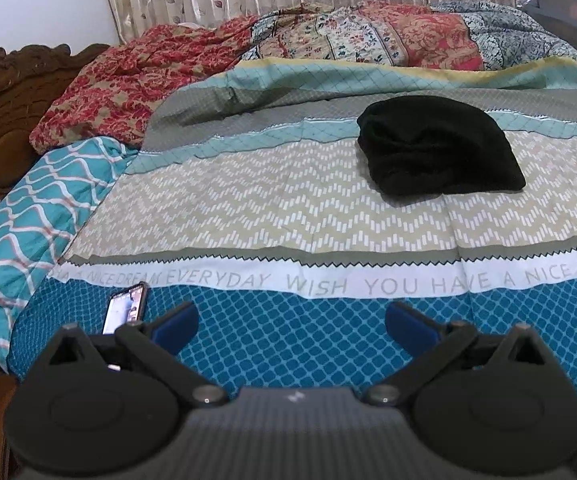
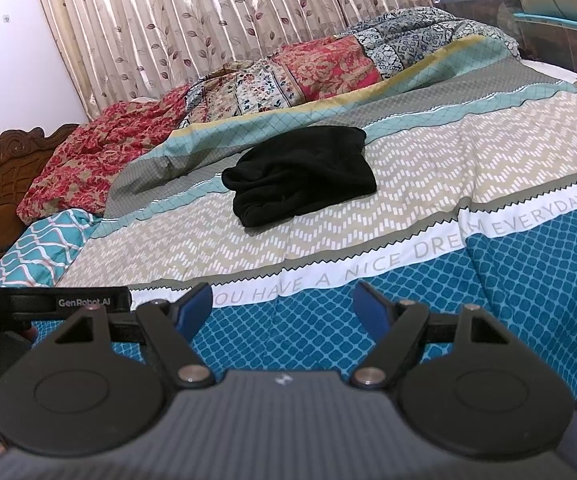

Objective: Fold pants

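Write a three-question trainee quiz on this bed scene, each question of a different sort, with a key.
1. True or false: the black pants lie spread out flat across the bedcover.
2. Multiple choice: the phone lies (A) on the pants, (B) on the blue patterned band by the left gripper, (C) on the red floral quilt.
3. Fill in: both the left gripper and the right gripper are ____ and hold nothing.

Key: 1 false, they lie in a compact bundle; 2 B; 3 open.
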